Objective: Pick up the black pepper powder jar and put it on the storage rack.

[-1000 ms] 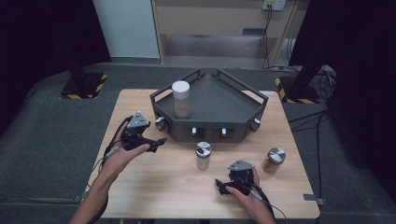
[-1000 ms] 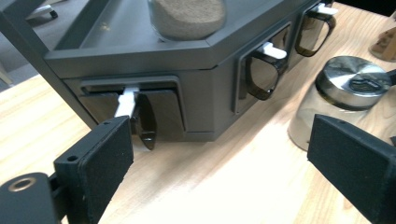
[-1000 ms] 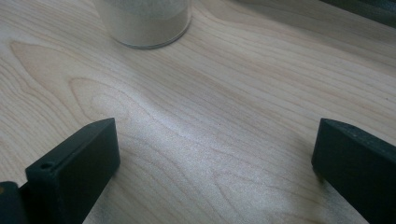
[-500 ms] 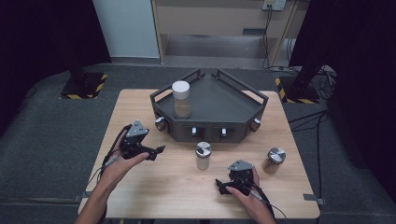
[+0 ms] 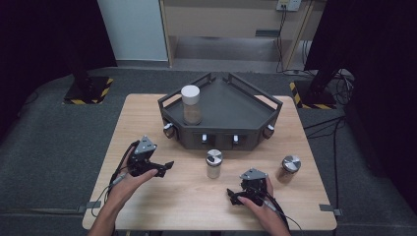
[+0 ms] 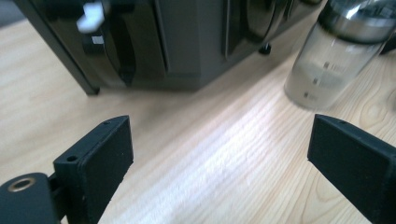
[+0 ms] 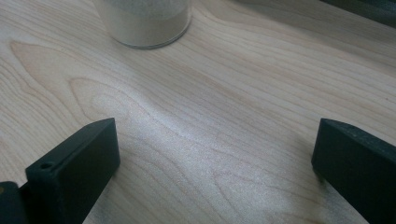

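Nearest the table's front edge, the right gripper point(image 5: 242, 195) sits low on the wood, jaws spread wide with nothing between them, a parked hand by the look of it. Over on the other side the left gripper point(image 5: 160, 168) hangs just above the table point(image 5: 137, 118), jaws also wide apart and empty, pointed across toward the middle. That aim makes sense: the metal-lidded jar point(image 5: 214, 163) stands upright between the two grippers, just in front of the dark tray point(image 5: 221, 105), and in the left gripper view that jar point(image 6: 334, 51) shows ahead and off to one side, well beyond the pads, so I'd judge it the likely target of a reach not yet begun. A second metal-lidded jar point(image 5: 289, 168) waits near the right edge. Farther back, a white-capped jar point(image 5: 191, 104) already stands on the tray's left side, which suggests the others belong up there too.
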`<control>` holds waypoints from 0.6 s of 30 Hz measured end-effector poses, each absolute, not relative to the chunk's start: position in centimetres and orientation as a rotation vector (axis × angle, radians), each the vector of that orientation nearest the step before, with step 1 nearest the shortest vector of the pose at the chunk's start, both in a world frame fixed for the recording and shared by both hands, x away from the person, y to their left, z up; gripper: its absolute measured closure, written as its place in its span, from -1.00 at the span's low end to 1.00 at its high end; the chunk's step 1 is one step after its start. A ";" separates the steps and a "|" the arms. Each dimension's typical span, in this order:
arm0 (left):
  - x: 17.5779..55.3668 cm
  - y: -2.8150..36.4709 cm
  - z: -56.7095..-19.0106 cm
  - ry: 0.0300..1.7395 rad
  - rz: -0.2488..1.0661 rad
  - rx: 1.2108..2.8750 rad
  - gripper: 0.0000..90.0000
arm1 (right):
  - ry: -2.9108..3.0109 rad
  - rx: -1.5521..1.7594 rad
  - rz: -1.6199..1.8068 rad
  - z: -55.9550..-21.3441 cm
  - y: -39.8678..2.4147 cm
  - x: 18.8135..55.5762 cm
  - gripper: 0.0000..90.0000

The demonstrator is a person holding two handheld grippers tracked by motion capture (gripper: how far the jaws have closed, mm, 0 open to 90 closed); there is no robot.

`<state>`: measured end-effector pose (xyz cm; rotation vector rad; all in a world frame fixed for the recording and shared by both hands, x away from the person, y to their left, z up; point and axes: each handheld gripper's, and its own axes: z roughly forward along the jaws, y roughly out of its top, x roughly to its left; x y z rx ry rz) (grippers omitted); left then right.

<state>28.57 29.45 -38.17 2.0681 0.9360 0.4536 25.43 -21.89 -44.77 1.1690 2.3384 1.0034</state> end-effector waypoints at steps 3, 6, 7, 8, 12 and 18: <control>28.2 29.6 -38.8 0.954 0.451 2.068 -0.88 | 2.338 1.169 1.004 -44.8 -21.9 25.4 -0.98; 27.7 29.6 -39.3 0.965 0.450 2.064 -0.88 | 2.338 1.169 1.003 -44.8 -21.9 25.4 -0.98; 27.6 29.7 -39.5 0.967 0.449 2.063 -0.88 | 2.338 1.169 1.003 -44.8 -21.9 25.4 -0.98; 27.4 29.7 -39.6 0.969 0.447 2.065 -0.88 | 2.338 1.169 1.003 -44.8 -21.9 25.4 -0.98; 27.1 29.9 -40.3 0.989 0.436 2.058 -0.89 | 2.338 1.169 1.003 -44.8 -21.9 25.4 -0.98; 26.7 29.9 -41.3 1.007 0.424 2.078 -0.90 | 2.338 1.169 1.004 -44.8 -21.9 25.4 -0.98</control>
